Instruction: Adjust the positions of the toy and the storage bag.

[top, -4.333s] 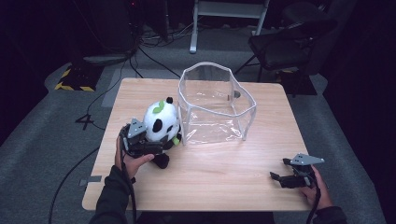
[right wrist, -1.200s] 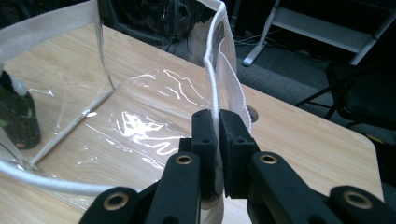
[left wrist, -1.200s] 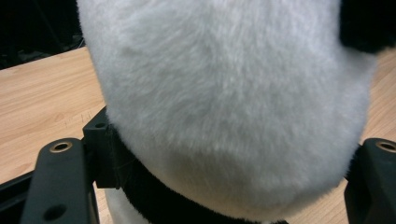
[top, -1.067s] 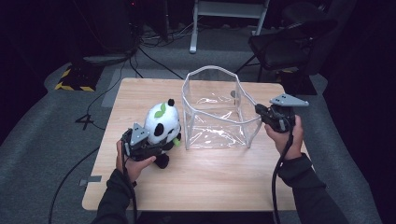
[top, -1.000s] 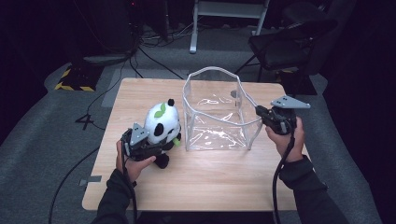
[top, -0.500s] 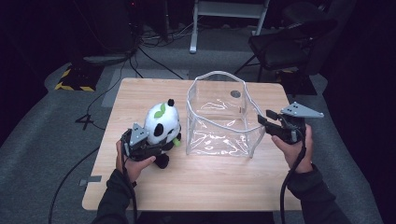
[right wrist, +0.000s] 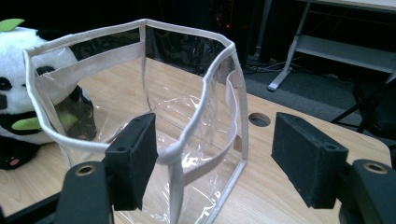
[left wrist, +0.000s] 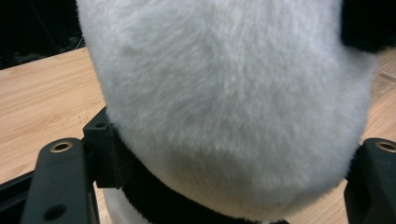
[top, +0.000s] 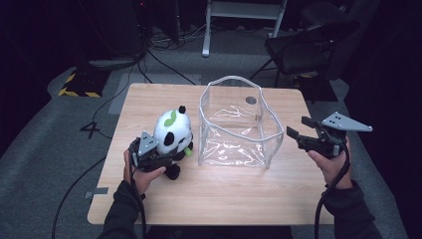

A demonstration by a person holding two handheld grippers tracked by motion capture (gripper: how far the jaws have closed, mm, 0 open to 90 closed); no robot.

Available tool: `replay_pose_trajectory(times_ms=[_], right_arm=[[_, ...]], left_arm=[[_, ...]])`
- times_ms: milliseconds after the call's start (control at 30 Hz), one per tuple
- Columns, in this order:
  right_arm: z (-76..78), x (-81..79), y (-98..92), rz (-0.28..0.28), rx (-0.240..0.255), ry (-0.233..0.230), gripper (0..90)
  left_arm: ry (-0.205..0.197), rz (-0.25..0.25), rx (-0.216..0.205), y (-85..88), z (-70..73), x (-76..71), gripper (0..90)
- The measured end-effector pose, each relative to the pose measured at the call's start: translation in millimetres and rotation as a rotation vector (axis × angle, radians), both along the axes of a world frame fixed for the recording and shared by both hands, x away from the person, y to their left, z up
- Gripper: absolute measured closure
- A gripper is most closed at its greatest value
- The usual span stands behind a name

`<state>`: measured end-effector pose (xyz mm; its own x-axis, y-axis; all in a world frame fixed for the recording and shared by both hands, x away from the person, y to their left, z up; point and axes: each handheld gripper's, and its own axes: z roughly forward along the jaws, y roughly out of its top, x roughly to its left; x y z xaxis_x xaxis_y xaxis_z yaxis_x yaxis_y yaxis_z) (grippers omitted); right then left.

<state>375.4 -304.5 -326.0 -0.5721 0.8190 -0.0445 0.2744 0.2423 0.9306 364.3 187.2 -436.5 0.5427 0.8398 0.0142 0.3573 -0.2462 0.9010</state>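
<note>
At far left on the wooden bench (top: 149, 99), left gripper (top: 155, 158) in a sleeved hand, fingers (left wrist: 65, 182) pinching the plush panda (top: 172, 134) low on its white body, seen close up in the left gripper view as pale fur bulging between the two black pads. Panda upright near the bench's front left, just beside the clear plastic bag (top: 236, 127), green leaf on its head. At centre, the bag standing open-mouthed on the bench, cream-trimmed rim slightly crumpled, its right corner toward the other hand. At right, right gripper (top: 298, 130) held level off the bench's right edge, fingers (right wrist: 133, 156) just spread apart, nothing pinched; in the right gripper view, bag's corner seam rising beside the left pad, whether touching it hard to tell, right pad well clear. Behind, dark floor with cables and a chair (top: 308, 42).
</note>
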Motion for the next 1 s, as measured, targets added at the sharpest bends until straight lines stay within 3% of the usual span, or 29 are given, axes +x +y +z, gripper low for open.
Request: replay_pose_trajectory(times_ms=[267,333,433,533,567,867,1000], right_arm=[[-27.1,-1.9,-20.9,-0.020,-0.016,0.014,29.5],[-39.4,-0.6,-24.8,-0.033,-0.056,0.031,28.7],[-72.8,4.6,-35.2,-0.037,-0.106,0.092,26.6],[-85.9,6.7,-38.0,-0.026,-0.134,0.116,25.8],[-98.4,7.9,-40.5,-0.029,-0.168,0.135,25.8],[-144.6,5.0,-47.7,-0.010,-0.215,0.221,24.4],[-155.3,3.0,-49.9,0.003,-0.233,0.240,21.8]], left_arm=[[0.000,0.003,0.003,-0.6,0.0,-0.7,25.4],[-0.001,0.001,0.007,-0.5,0.1,-0.6,25.4],[0.001,0.005,0.000,-0.9,-0.2,-0.7,25.4],[-0.002,0.003,0.004,-0.9,-0.2,-0.6,25.4],[-0.002,0.002,0.006,-0.8,-0.2,-0.5,25.4],[-0.002,0.000,0.000,-0.4,-0.6,-0.5,25.4],[-0.005,-0.005,-0.001,0.3,-0.9,-0.1,25.4]])
